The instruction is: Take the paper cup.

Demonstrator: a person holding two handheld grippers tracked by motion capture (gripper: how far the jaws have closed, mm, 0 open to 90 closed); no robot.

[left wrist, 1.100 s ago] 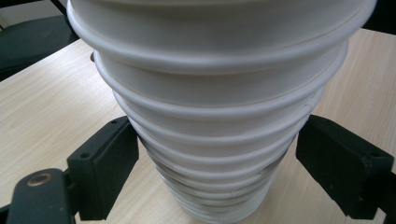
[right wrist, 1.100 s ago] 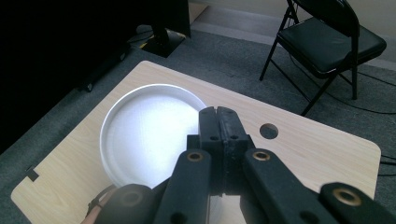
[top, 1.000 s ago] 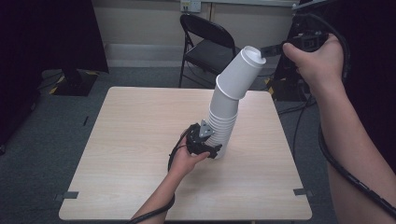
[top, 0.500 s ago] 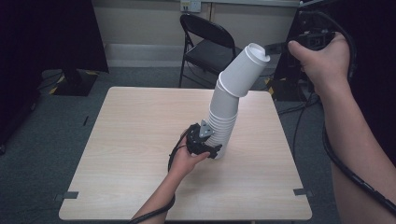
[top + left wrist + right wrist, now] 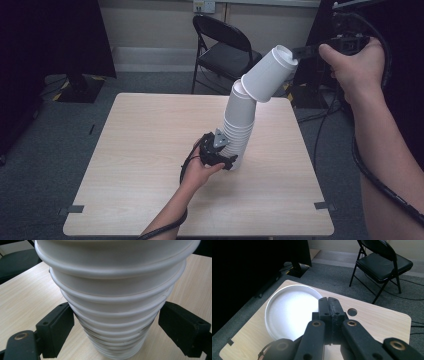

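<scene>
A tall stack of upturned white cups (image 5: 239,127) stands on the wooden table (image 5: 150,150), near its middle. My left gripper (image 5: 229,154) is at the foot of the stack, and in the left gripper view the stack (image 5: 112,302) sits between the two black jaws, which touch its rims on both sides. The top cup (image 5: 265,75) is tilted to the right, its mouth still over the stack's top. My right gripper (image 5: 300,52), held high at the right, is shut on the rim of that cup's base. In the right gripper view, the jaws (image 5: 329,300) pinch the cup's base (image 5: 289,312).
A black folding chair (image 5: 222,50) stands behind the table's far edge. A dark panel (image 5: 50,40) on a stand is at the back left. Grey carpet surrounds the table. A cable hangs from the right hand along the forearm (image 5: 380,150).
The right hand and the tilted top cup have edged slightly to the right. The left hand and the stack have stayed put.
</scene>
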